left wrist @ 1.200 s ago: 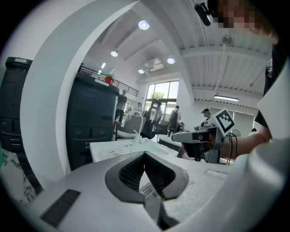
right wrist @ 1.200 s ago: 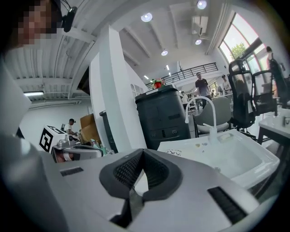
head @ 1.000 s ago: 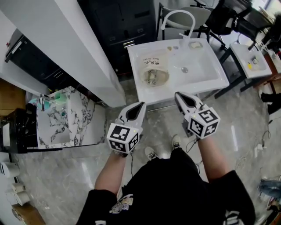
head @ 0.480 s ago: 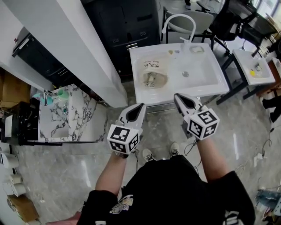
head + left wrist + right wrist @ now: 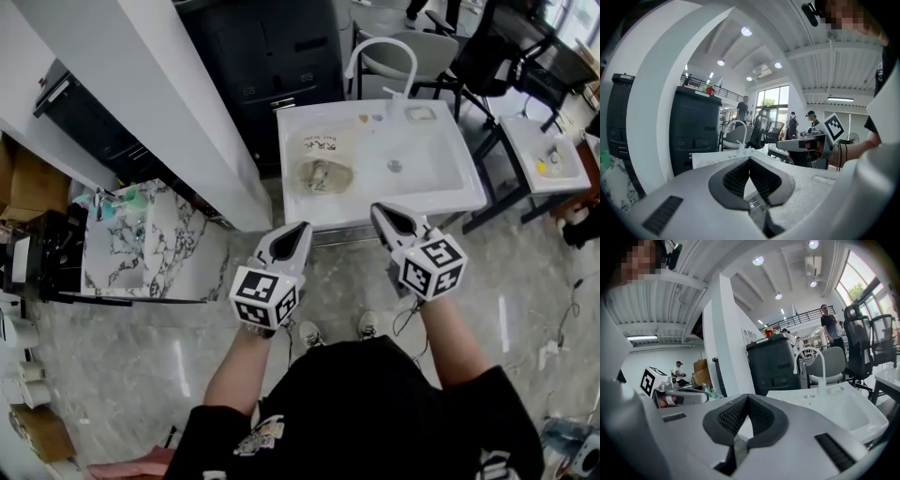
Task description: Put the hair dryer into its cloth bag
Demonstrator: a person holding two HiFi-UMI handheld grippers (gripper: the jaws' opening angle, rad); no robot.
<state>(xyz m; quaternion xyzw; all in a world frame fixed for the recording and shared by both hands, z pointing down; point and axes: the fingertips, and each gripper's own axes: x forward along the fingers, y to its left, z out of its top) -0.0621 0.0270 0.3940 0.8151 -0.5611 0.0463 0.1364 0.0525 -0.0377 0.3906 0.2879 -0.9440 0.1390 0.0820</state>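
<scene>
A cream cloth bag (image 5: 322,148) with dark print lies on the left part of the white sink table (image 5: 441,192). Its mouth faces me, and something greyish sits in the mouth (image 5: 324,175). I cannot tell whether that is the hair dryer. My left gripper (image 5: 301,227) is held in the air just short of the table's front edge, shut and empty (image 5: 749,161). My right gripper (image 5: 376,209) hovers beside it at the same edge, also shut with nothing between its pads (image 5: 747,399). Neither touches the bag.
A curved white faucet (image 5: 386,52) stands at the back of the sink basin (image 5: 412,155). A black cabinet (image 5: 272,56) and a white pillar (image 5: 141,84) stand behind and to the left. A marble-topped counter (image 5: 141,258) is at left, with chairs and a second small sink (image 5: 539,150) at right.
The person has shuffled a little toward the sink table, carrying both grippers slightly forward. Both stay shut and empty.
</scene>
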